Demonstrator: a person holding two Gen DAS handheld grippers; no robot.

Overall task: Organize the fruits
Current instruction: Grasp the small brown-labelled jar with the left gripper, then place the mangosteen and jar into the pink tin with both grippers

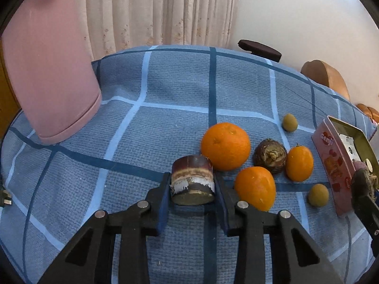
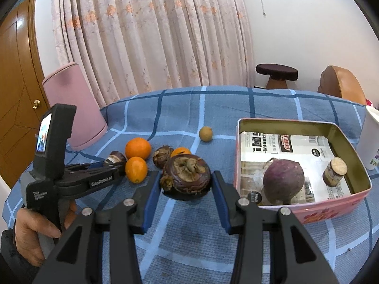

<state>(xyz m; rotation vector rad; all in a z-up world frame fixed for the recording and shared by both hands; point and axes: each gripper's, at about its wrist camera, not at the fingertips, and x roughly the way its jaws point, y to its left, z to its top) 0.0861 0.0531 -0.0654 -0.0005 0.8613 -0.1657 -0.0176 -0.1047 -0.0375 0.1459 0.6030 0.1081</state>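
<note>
Sugarcane stub (image 1: 192, 184), nipped by left gripper (image 1: 192, 189) just left of oranges (image 1: 225, 145): short, could twist out. Right gripper (image 2: 186, 184) pinches water chestnut (image 2: 186, 176) near tin (image 2: 239, 156); may slip.

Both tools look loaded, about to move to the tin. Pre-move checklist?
1. Left tool pads on the sugarcane piece: ok, clamped from both sides.
2. Right tool on the water chestnut: ok, held off the cloth.
3. Free space in the pink tin: ok, only a purple root and a cane piece inside.
4. Oranges clear of left tool: not ok, one sits against the finger.
5. Grip firmness: cannot tell.
</note>
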